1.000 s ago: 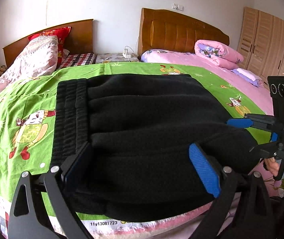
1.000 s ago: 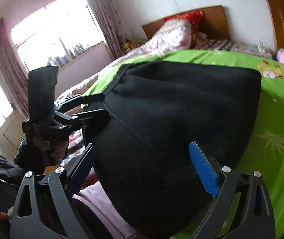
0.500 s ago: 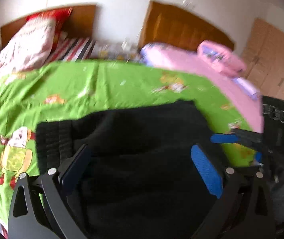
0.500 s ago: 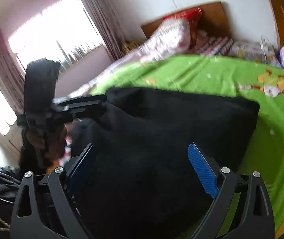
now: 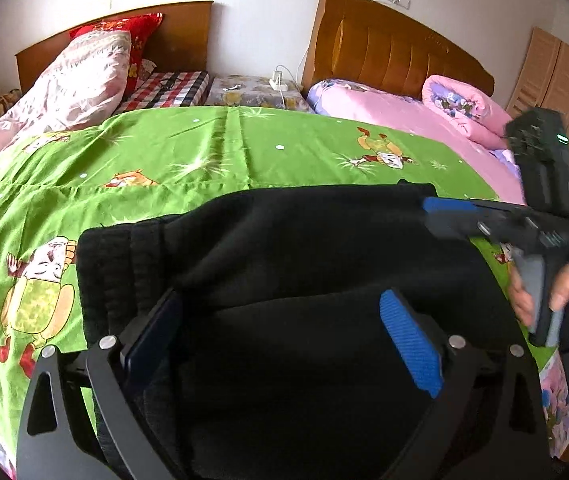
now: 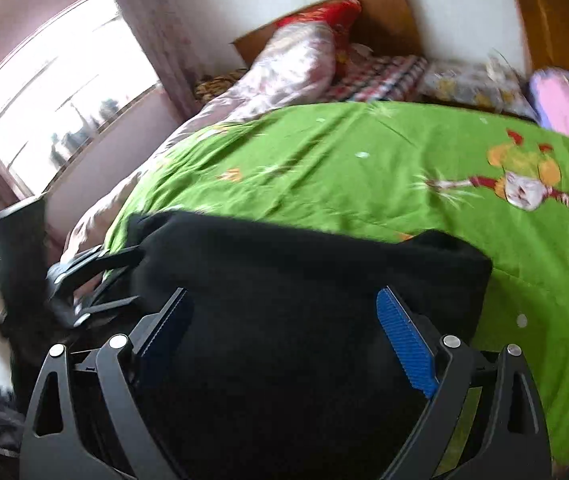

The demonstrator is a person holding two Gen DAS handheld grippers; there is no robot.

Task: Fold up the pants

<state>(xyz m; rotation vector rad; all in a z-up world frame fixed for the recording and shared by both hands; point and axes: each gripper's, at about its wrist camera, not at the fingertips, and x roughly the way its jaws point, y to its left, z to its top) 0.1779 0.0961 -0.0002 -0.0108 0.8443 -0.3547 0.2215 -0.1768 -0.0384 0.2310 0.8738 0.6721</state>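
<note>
The black pants [image 5: 284, 248] lie folded in a thick stack on the green bedspread [image 5: 164, 152] near the bed's front edge, ribbed waistband at the left. My left gripper [image 5: 284, 328] is open, its blue pads wide apart over the near part of the pants. My right gripper [image 6: 284, 328] is open too, over the pants' right end [image 6: 304, 264]. The right gripper also shows in the left wrist view [image 5: 484, 220], at the pants' right edge. The left gripper shows at the left of the right wrist view [image 6: 96, 276].
Green cartoon bedspread covers the near bed. A pink quilt [image 5: 72, 76] and red pillow [image 5: 132, 36] lie at its head. A second bed with pink bedding [image 5: 424, 120] stands right, a wardrobe [image 5: 564, 80] beyond. A window [image 6: 52, 92] is at the left.
Both grippers have pulled back and risen from the pants, so the stack looks lower and farther in both views. The pants stay folded on the bedspread.
</note>
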